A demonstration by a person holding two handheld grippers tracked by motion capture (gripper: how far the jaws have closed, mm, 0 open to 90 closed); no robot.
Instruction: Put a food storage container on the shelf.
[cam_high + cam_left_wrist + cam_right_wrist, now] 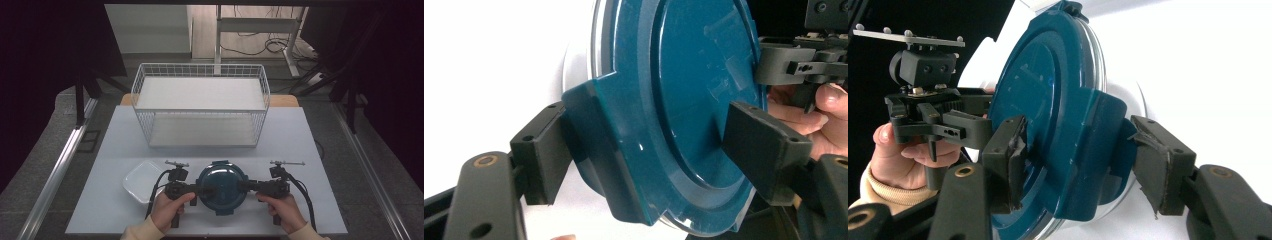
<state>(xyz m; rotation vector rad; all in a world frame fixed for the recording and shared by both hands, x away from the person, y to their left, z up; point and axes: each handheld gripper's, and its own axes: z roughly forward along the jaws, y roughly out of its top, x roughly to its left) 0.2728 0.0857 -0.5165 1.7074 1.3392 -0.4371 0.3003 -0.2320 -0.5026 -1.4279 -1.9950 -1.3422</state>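
A round dark-blue lid (221,187) sits on a clear container near the table's front edge, between both grippers. My left gripper (202,190) comes at it from the left. In the left gripper view its jaws (649,145) straddle the lid's side latch flap (609,150), one pad on the flap's outer face and the other on the lid's top (694,75). My right gripper (245,187) comes from the right. There its jaws (1083,162) span the opposite latch flap (1098,150) the same way, with both pads against the lid (1048,90).
A clear shallow container (141,181) lies just left of the left gripper. A white wire basket (200,105) with a shelf stands at the back of the white table (300,145). The person's hands (167,210) hold the gripper handles at the front edge.
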